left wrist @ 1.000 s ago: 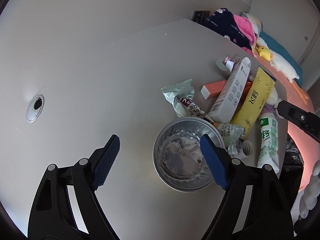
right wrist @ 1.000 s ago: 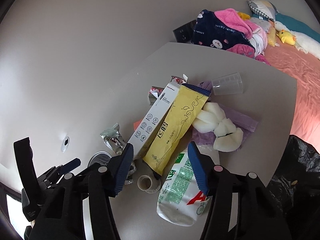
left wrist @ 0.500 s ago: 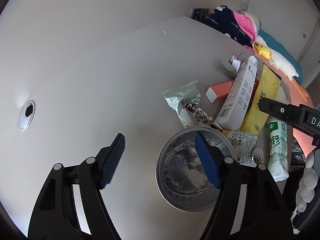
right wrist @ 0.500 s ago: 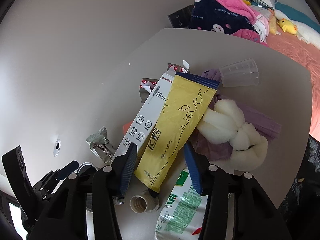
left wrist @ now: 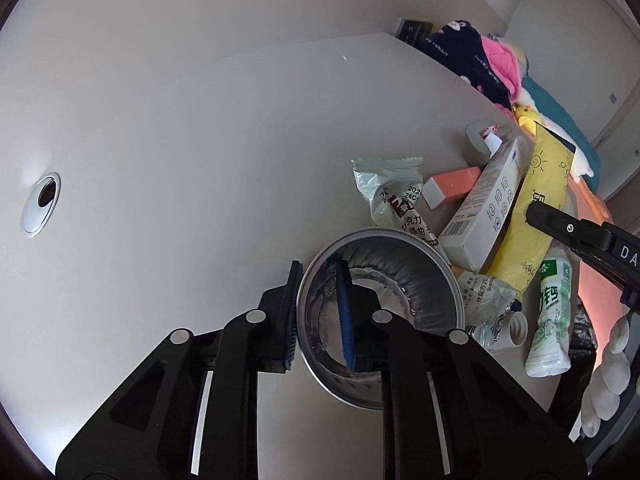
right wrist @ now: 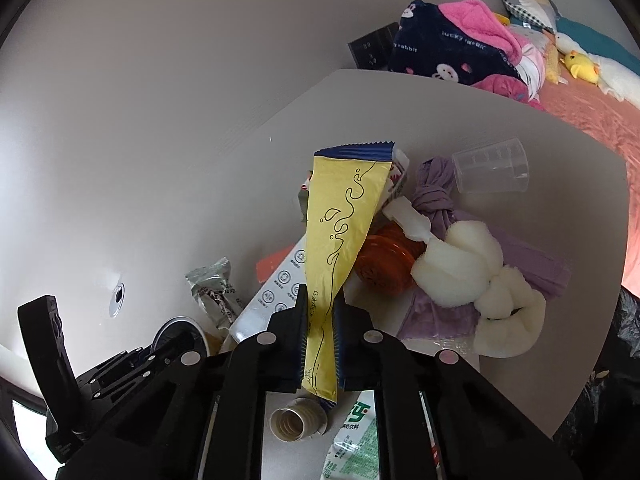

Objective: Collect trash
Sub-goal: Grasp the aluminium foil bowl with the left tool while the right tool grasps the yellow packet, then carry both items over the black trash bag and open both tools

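Observation:
A round foil bowl [left wrist: 400, 280] stands on the white table [left wrist: 200, 140]. My left gripper [left wrist: 318, 312] is closing on the bowl's near wall, one pad inside and one outside, and both press on it. In the right wrist view a long yellow wrapper [right wrist: 344, 216] rises out of the trash pile. My right gripper [right wrist: 320, 336] is closing on its lower end, and the pads pinch it. The same wrapper [left wrist: 536, 200] shows in the left wrist view beside a white box [left wrist: 488, 208].
Around the bowl lie a silver snack wrapper [left wrist: 392, 192], an orange block [left wrist: 452, 186] and a green-and-white pouch [left wrist: 552, 312]. Further off are a clear cup [right wrist: 492, 166], purple cloth [right wrist: 520, 264], a white fluffy bundle [right wrist: 480, 276] and a black bag [right wrist: 624, 344] at the table's edge.
The left jaws have come together on the bowl's wall. The right gripper has moved forward over the yellow wrapper and shut on it, tilting the wrapper up.

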`<action>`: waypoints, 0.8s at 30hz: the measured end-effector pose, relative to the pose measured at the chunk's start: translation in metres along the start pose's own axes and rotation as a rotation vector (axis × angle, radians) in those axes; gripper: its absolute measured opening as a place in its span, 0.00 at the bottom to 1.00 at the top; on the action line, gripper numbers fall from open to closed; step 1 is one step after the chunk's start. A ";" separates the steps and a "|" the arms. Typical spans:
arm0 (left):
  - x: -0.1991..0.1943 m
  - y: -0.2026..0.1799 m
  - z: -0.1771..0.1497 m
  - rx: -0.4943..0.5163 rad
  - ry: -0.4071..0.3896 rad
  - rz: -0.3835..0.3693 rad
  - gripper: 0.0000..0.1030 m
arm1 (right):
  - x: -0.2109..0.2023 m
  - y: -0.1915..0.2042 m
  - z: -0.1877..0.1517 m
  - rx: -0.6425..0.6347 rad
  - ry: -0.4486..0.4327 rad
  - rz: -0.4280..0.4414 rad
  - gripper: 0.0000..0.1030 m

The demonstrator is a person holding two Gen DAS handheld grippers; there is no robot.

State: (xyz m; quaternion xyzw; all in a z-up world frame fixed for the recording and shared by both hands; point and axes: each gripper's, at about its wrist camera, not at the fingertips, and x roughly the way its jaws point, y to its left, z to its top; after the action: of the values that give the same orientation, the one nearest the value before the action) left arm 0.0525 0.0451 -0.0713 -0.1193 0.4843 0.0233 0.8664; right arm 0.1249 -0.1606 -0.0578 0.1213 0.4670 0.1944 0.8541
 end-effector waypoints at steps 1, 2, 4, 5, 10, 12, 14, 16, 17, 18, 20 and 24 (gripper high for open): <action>-0.004 0.001 0.000 -0.005 -0.014 -0.009 0.12 | -0.003 0.001 0.000 -0.004 -0.007 0.002 0.12; -0.008 0.001 0.000 -0.007 -0.026 -0.018 0.11 | -0.006 0.002 0.000 -0.006 -0.013 0.005 0.12; -0.015 0.001 0.001 -0.008 -0.046 -0.030 0.10 | -0.013 0.004 0.000 -0.009 -0.026 0.011 0.12; -0.018 0.001 0.002 -0.009 -0.054 -0.034 0.10 | -0.016 0.005 0.000 -0.012 -0.033 0.012 0.12; -0.035 0.000 0.004 -0.018 -0.091 -0.055 0.09 | -0.035 0.008 0.002 -0.023 -0.077 0.024 0.11; -0.044 -0.004 0.005 -0.010 -0.114 -0.059 0.09 | -0.045 0.009 0.002 -0.024 -0.099 0.029 0.11; -0.054 -0.009 0.007 0.004 -0.130 -0.069 0.09 | -0.056 0.009 0.003 -0.025 -0.122 0.032 0.11; -0.063 -0.014 0.009 0.020 -0.149 -0.074 0.09 | -0.067 0.008 0.004 -0.023 -0.145 0.033 0.11; -0.066 -0.017 0.010 0.027 -0.155 -0.078 0.09 | -0.072 0.007 0.004 -0.022 -0.155 0.033 0.11; -0.070 -0.020 0.010 0.033 -0.161 -0.083 0.09 | -0.077 0.006 0.003 -0.020 -0.165 0.031 0.11; -0.073 -0.028 0.012 0.046 -0.170 -0.095 0.09 | -0.086 0.003 0.003 -0.014 -0.183 0.027 0.11; -0.082 -0.045 0.013 0.084 -0.184 -0.118 0.09 | -0.106 -0.008 -0.001 0.000 -0.215 0.013 0.11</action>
State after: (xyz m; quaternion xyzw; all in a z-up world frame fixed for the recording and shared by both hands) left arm 0.0269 0.0107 0.0125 -0.1085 0.3953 -0.0375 0.9113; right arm 0.0746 -0.2152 0.0180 0.1445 0.3719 0.1860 0.8979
